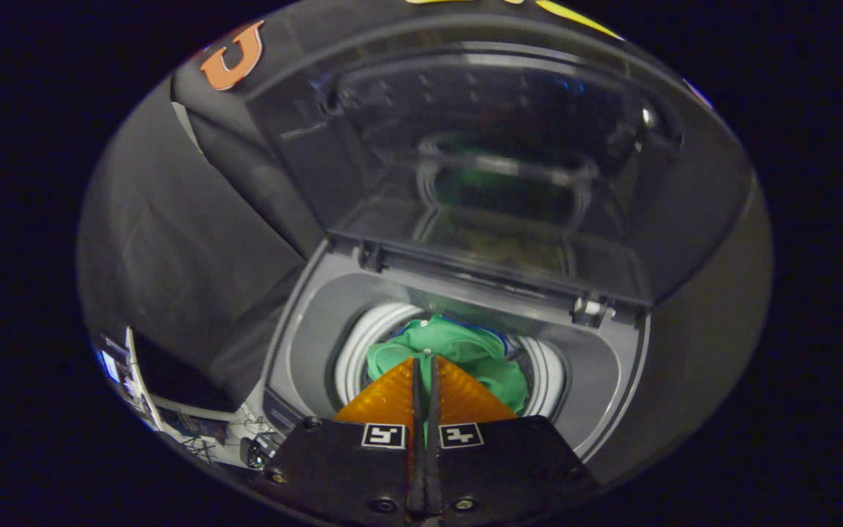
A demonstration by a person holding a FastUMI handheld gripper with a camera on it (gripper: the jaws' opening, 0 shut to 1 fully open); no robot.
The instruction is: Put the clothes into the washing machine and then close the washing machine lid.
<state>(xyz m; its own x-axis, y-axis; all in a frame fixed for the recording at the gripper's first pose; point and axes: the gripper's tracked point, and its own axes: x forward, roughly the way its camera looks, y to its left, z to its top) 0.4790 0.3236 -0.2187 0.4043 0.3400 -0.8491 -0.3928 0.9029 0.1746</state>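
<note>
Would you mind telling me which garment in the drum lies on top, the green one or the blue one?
The green cloth garment lies on top, just beyond the shut tool; the blue garment only peeks out behind it.

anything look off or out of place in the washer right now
Nothing stands out. The green garment lies inside the drum, none of it draped over the rim. The lid stands open, upright on its hinges, so closing is yet to be done. The hand-held gripper hangs above the clothes, its fingers almost together, nothing visibly between them.

Clothes [465,351] in drum [352,351] of washer [304,344], just beyond fingertips of gripper [426,359], fingers nearly together above drum. Lid [495,168] upright behind drum opening. Booth wall [173,278] left of washer.
</note>
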